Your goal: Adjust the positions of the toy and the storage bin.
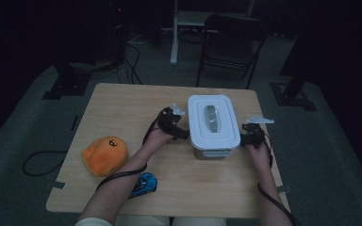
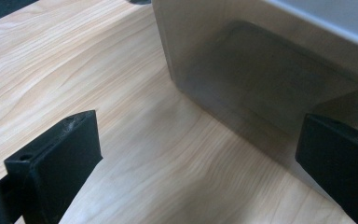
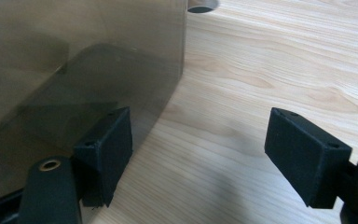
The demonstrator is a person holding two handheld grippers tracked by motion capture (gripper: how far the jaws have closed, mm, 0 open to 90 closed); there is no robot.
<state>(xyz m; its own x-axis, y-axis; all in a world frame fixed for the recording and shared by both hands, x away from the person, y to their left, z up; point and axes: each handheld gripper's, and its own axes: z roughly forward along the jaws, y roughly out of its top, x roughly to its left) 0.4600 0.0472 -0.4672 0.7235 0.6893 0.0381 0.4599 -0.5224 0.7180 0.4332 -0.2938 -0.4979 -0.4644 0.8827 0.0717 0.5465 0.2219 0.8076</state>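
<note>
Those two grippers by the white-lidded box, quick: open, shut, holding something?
Left gripper: open, holding nothing, beside the box.
Right gripper: open, holding nothing, one jaw close against the box wall.

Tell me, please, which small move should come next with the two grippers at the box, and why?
Probably bring both inward to the box sides. The left gripper and right gripper flank it with jaws open, gripping nothing; its lid is on.
</note>
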